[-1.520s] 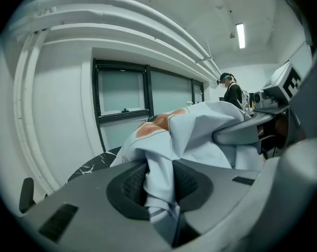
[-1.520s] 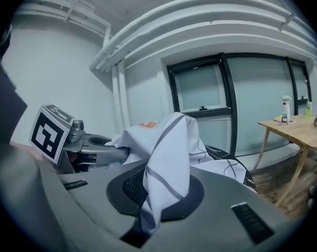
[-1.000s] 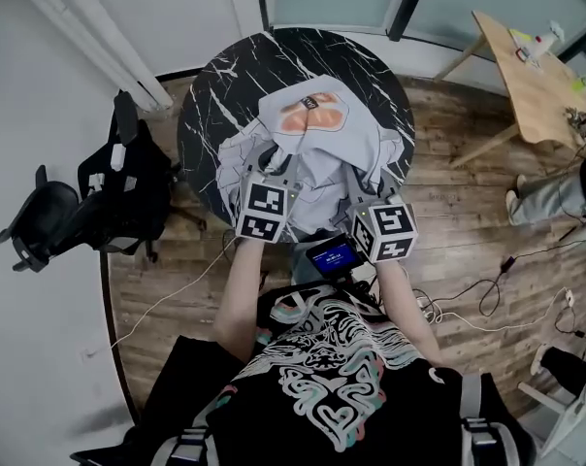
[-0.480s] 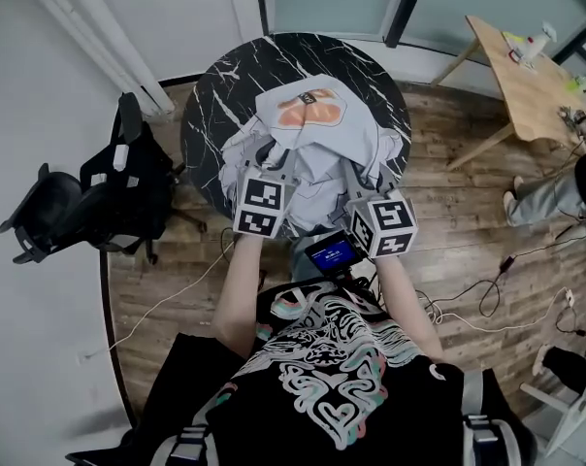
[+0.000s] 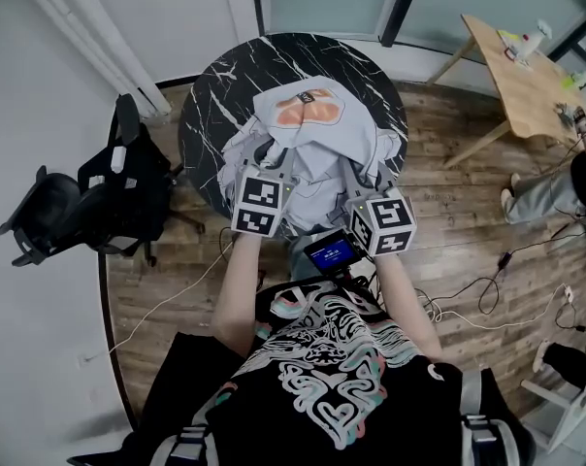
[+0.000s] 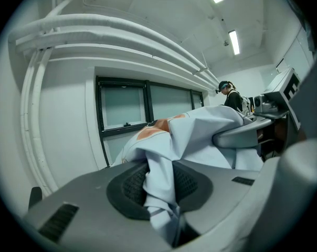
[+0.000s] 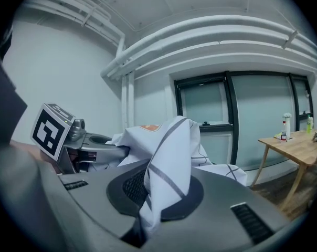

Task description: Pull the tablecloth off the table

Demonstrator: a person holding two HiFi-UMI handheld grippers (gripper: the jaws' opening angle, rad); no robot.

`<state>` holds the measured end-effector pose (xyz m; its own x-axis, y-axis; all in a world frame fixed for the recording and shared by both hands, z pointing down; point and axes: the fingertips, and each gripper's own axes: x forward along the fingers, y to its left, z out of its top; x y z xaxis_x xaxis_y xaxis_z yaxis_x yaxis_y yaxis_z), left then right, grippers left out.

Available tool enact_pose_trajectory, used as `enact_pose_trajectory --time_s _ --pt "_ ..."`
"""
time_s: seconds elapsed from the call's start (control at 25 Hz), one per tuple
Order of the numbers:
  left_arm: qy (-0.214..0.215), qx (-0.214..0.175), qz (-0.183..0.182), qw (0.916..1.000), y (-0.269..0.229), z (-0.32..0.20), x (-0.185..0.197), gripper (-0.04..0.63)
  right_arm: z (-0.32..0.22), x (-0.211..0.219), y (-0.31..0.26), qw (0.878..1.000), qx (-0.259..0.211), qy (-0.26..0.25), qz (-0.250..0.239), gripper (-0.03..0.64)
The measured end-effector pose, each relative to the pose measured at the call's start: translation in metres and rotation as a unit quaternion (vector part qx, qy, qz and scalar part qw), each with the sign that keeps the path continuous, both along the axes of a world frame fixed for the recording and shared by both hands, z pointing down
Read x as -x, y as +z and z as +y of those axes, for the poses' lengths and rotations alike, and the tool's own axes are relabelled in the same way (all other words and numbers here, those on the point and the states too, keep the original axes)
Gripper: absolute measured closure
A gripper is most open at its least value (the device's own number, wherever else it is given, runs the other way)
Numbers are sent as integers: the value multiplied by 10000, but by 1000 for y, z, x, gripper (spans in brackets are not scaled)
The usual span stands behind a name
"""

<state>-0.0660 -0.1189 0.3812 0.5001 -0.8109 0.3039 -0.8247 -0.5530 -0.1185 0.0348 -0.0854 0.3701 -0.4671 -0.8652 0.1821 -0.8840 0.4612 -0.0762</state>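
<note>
A pale blue-grey tablecloth [image 5: 317,139] with an orange patch lies bunched up on the near half of the round black marble table [image 5: 225,85]. My left gripper [image 5: 272,163] is shut on a fold of the tablecloth [image 6: 161,188] at its near left edge. My right gripper [image 5: 363,184] is shut on another fold of the tablecloth [image 7: 166,177] at the near right. Both grippers are raised, so the cloth hangs between them above the table's near rim. In the right gripper view the left gripper's marker cube [image 7: 52,130] shows at the left.
A black office chair [image 5: 89,197] stands left of the table. A wooden table [image 5: 526,76] with small items is at the far right, with a seated person's legs [image 5: 550,192] beside it. Cables [image 5: 487,294] trail over the wooden floor. White pipes [image 5: 89,42] run along the wall.
The bunched cloth and both grippers have shifted slightly, with the cloth gathered a little more toward the near edge. Both grips are unchanged.
</note>
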Motion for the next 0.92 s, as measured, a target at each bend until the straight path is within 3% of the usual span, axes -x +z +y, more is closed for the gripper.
enact_pose_trajectory --time_s 0.92 --pt "48 57 6 10000 4 -16 -2 523 -17 -2 6 10000 59 52 54 604"
